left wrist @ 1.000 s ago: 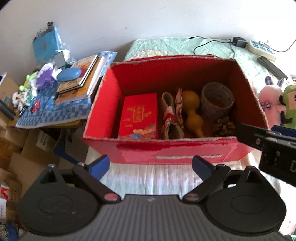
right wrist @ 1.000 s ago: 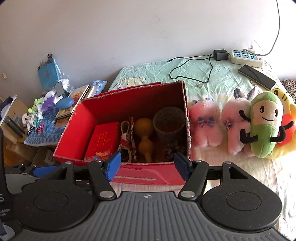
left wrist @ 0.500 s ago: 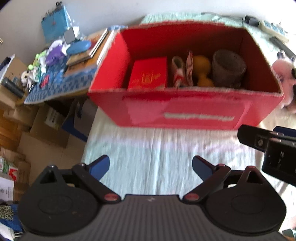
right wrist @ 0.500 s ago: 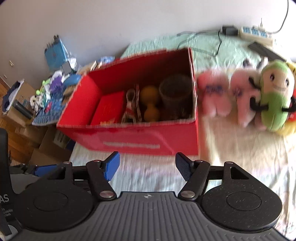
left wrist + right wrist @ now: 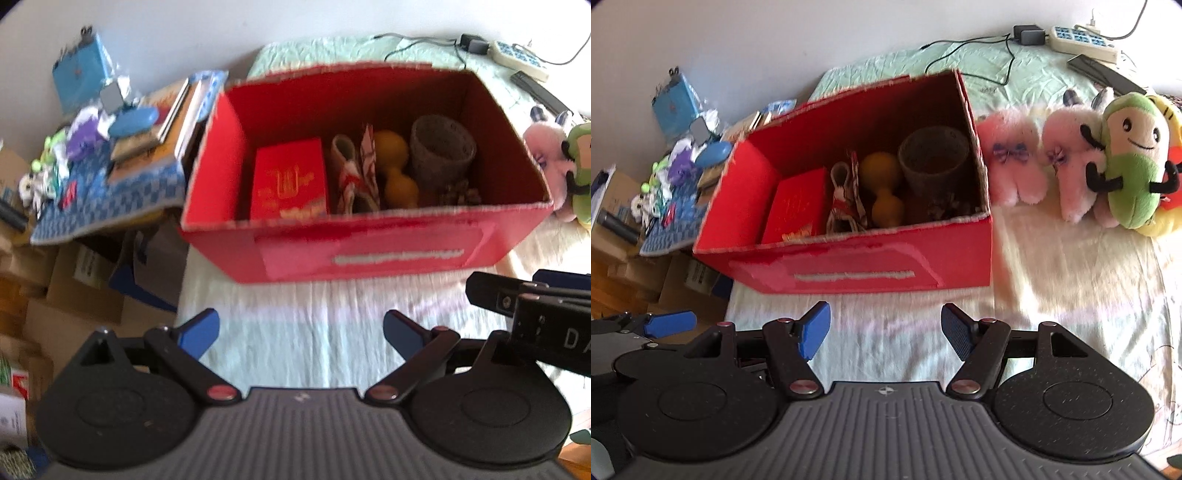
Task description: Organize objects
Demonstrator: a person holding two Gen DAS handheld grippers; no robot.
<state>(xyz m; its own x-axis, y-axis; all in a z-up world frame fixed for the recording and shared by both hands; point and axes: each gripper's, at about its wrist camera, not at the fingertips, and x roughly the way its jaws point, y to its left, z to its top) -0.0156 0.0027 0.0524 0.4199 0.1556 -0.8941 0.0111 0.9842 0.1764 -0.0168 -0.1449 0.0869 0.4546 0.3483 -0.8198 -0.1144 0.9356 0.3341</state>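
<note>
Cardboard forms the red box (image 5: pixel 369 254), open-topped with ragged pale edges and a torn strip across its front wall; it sits on the bed (image 5: pixel 295 332), whose crinkled sheet is pale green and cream. Inside, from left to right, stand a glossy red packet with gold print (image 5: pixel 290 184), a folded red-and-white cloth (image 5: pixel 349 177), a smooth yellow gourd (image 5: pixel 397 173) pinched at the waist, and a rough grey round pot (image 5: pixel 441 151).

Both tools hover empty over the sheet, short of the box. The left tool (image 5: pixel 301 332) has its blue ribbed pads spread wide; the right tool (image 5: pixel 884 328) is likewise wide.

Only the right wrist view shows the whole row of plush toys: two fluffy pink ones (image 5: pixel 1015 162) and a green bean-shaped one (image 5: pixel 1132 162), just beside the box's right wall. The left wrist view shows more of the cluttered side table (image 5: pixel 110 184) with its blue checked cloth.
</note>
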